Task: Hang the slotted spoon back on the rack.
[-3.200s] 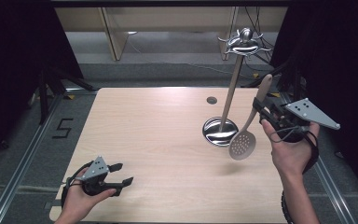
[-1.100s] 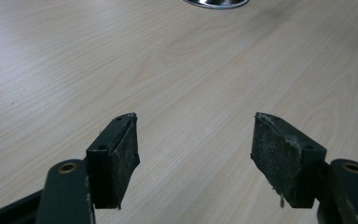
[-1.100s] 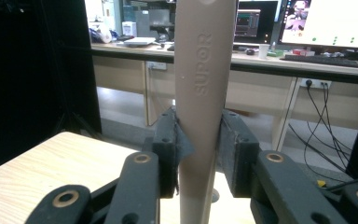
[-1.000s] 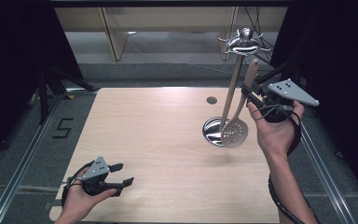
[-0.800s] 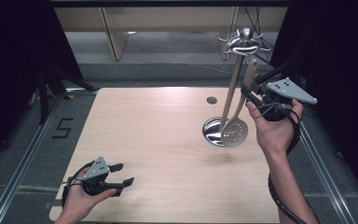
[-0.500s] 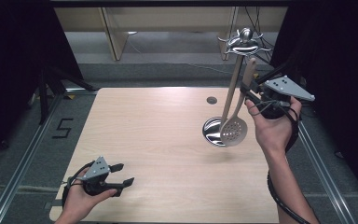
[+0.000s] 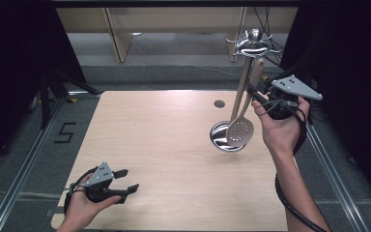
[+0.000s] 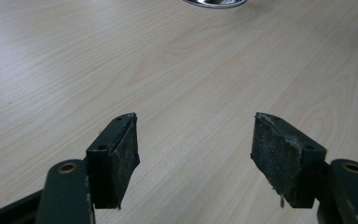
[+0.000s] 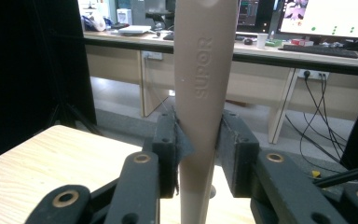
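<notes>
The slotted spoon (image 7: 241, 126) hangs nearly upright over the far right part of the table (image 7: 164, 145), its perforated head low and overlapping the round steel base (image 7: 222, 140) of the utensil stand (image 7: 254, 44) in the high view. Its beige handle (image 9: 205, 93), stamped SUPOR, rises toward 12 o'clock beside the stand's slanted pole and ends just under the stand's hooked top. The right gripper (image 7: 261, 96) is clamped on that handle: in the right gripper view both black pads press its 2 sides, about midway along the length in view. The right hand (image 7: 280, 130) holds the gripper from the 3 o'clock side, just past the table's right edge, with the cable trailing down along the forearm.

From the spoon toward 9 o'clock the table is bare wood out to its left edge; a small dark hole (image 7: 219, 103) sits at about 11 o'clock from the base, near the far edge.

At 7 o'clock, well apart, the left gripper (image 7: 128, 181) rests by the near left corner in the left hand (image 7: 84, 205). Its jaws stand wide apart with nothing between them; the left gripper view shows plain wood grain ahead and the base's rim (image 8: 214, 3) at the top.
</notes>
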`<state>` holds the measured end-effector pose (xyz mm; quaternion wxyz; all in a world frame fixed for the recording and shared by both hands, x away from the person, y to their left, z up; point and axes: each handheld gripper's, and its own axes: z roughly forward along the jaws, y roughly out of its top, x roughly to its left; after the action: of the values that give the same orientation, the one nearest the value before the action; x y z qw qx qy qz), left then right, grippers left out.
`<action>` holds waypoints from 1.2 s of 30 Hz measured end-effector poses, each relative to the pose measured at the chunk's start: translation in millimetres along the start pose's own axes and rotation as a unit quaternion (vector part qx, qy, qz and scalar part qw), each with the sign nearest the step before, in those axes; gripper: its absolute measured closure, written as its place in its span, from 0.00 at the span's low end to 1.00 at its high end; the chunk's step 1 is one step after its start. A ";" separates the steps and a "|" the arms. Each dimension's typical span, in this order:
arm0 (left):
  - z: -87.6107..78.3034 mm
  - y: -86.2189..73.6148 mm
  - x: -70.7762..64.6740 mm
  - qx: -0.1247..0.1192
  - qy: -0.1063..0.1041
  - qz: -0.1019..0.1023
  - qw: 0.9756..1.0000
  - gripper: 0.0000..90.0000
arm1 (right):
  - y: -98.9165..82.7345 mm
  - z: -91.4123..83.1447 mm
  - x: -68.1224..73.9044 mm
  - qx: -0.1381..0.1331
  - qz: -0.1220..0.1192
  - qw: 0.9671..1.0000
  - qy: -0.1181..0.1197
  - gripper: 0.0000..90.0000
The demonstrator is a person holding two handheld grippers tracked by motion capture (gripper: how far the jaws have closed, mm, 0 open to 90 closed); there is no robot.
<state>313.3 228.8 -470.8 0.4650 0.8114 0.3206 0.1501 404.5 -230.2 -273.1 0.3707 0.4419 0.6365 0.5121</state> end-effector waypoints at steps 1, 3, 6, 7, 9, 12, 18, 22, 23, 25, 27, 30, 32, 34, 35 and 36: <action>0.5 -0.2 -0.1 -0.004 -0.001 -0.001 1.000 0.34 | 0.4 0.3 -0.1 0.002 -0.001 1.000 0.001 0.78; 0.0 0.1 0.2 0.000 -0.004 0.000 1.000 0.34 | 1.0 1.3 0.4 0.005 0.004 1.000 0.000 0.78; 0.6 -0.4 -0.4 -0.004 -0.001 -0.004 1.000 0.34 | 0.9 3.5 1.2 0.005 0.011 1.000 -0.002 0.78; 0.5 -0.2 0.1 -0.002 -0.004 -0.001 1.000 0.34 | 1.1 3.8 1.2 0.009 0.011 1.000 -0.003 0.78; 1.0 -0.5 -1.3 -0.006 -0.002 -0.008 1.000 0.34 | 1.0 6.2 0.0 0.007 0.009 1.000 -0.002 0.78; -0.3 0.2 0.2 0.001 -0.003 0.001 1.000 0.34 | 1.0 7.9 -0.5 0.010 0.010 1.000 -0.003 0.78; -0.3 0.2 0.1 0.000 -0.003 0.001 1.000 0.34 | 1.6 11.6 -1.7 0.007 0.003 1.000 -0.005 0.78; -0.7 -0.1 0.4 -0.001 -0.003 0.000 1.000 0.34 | 1.1 11.0 -0.1 0.001 0.013 1.000 -0.006 0.74; -0.8 -0.1 0.5 -0.001 -0.003 0.001 1.000 0.34 | 1.1 10.2 -0.5 -0.002 0.008 1.000 -0.001 0.72; -0.9 -0.1 0.5 -0.001 -0.003 0.000 1.000 0.34 | 0.2 7.0 -0.1 -0.003 0.008 1.000 -0.003 0.68; -0.7 -0.2 0.1 -0.001 -0.003 -0.001 1.000 0.34 | -2.4 2.6 -1.1 -0.001 0.006 1.000 0.000 0.63; -1.3 0.2 1.0 0.002 -0.001 0.008 1.000 0.34 | -10.4 -5.0 -2.3 0.003 0.008 1.000 0.004 0.56; -1.0 -0.1 0.6 0.000 -0.002 0.004 1.000 0.34 | -20.0 -11.2 -2.5 0.013 0.010 1.000 0.010 0.53; 0.6 -0.6 -0.4 -0.001 -0.004 -0.005 1.000 0.34 | -31.1 -16.0 -3.4 0.027 0.007 1.000 0.010 0.52; 0.6 -0.3 0.9 0.005 -0.002 0.006 1.000 0.34 | -36.6 -18.3 -3.3 0.031 0.009 0.999 0.010 0.51; 1.6 -0.8 -1.4 0.002 -0.006 -0.008 1.000 0.34 | -42.4 -20.7 -2.7 0.040 0.014 0.999 0.010 0.50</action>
<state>312.8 227.1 -472.2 0.4663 0.8106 0.3249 0.1411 378.5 -243.1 -310.4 0.3390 0.4599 0.6542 0.4956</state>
